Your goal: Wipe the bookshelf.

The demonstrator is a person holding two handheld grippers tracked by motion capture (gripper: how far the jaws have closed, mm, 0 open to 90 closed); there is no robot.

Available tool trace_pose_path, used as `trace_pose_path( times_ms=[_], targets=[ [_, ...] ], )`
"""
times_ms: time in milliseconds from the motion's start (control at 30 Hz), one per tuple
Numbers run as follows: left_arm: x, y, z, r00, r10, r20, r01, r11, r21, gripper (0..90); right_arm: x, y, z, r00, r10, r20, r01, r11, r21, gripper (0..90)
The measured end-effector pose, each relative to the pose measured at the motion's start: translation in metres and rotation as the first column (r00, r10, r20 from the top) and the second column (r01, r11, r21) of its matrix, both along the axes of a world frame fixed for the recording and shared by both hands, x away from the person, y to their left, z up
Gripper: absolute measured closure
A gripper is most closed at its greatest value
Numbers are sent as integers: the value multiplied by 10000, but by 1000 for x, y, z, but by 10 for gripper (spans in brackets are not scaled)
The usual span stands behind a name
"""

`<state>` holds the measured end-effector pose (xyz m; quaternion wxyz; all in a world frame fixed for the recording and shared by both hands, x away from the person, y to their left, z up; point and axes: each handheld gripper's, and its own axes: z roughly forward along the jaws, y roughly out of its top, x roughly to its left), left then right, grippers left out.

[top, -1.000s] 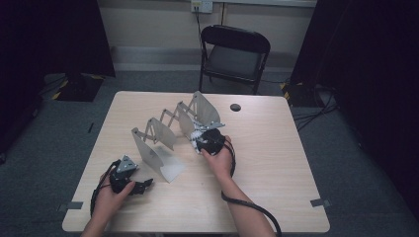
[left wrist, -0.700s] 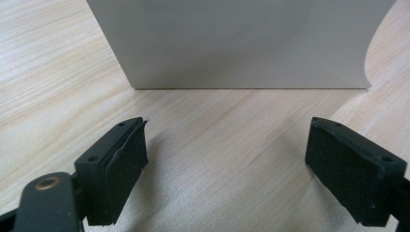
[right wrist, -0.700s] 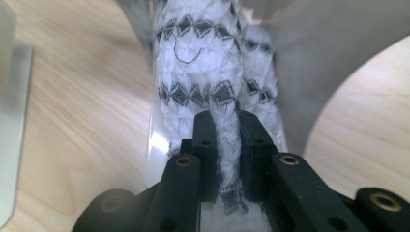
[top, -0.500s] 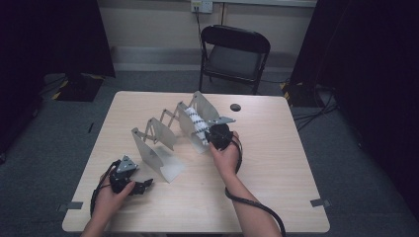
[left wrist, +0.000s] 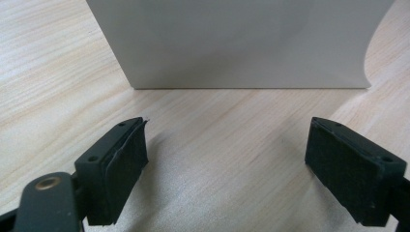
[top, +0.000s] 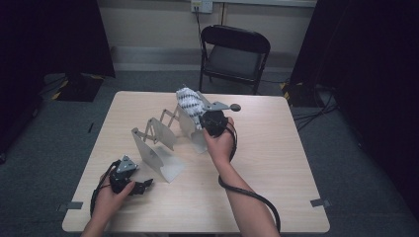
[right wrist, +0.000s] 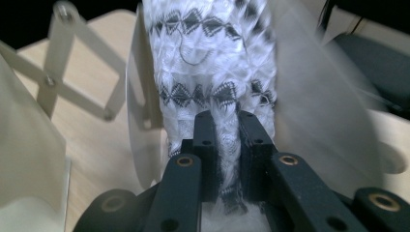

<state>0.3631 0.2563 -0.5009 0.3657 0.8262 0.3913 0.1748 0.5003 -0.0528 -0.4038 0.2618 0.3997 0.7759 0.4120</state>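
A white knitted cloth (top: 188, 100) with black diamond bands hangs above the far end of a white folding rack (top: 158, 133) of upright plates joined by scissor links. My right gripper (top: 201, 118) is shut on the cloth's lower edge. In the right gripper view the cloth (right wrist: 212, 58) is pinched between the two black pads of that gripper (right wrist: 227, 130). The jaws have just been closing, with the cloth between them. My left gripper (top: 146, 186) rests on the table by the rack's near end. It stands open (left wrist: 227, 150) with nothing between the pads, facing the rack's end plate (left wrist: 241, 43).
The wooden table (top: 276, 163) carries a small dark disc (top: 235, 106) near its far edge. A black folding chair (top: 234, 54) stands behind the table. Cables trail from both grippers across the tabletop.
My right gripper has risen and shifted slightly away, lifting the cloth up out of the rack's far plates. The left gripper has stayed where it was.
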Motion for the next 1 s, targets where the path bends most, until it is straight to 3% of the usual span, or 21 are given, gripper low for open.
trace_pose_path(
  times_ms=[267,533,1000],
  targets=[
    [0,0,0,10000,1,-29,-1,10000,-45,146,1,-3,-43,9956,89,-937,-148,9979,-631,799],
    [0,0,0,10000,6,11,-6,10000,9,146,-5,-13,-75,9855,269,-1675,-448,9936,-1038,796],
    [0,0,0,10000,-35,-7,35,10000,-2,146,-18,-29,-78,9812,474,-1873,-739,9878,-1371,792]
  ],
)
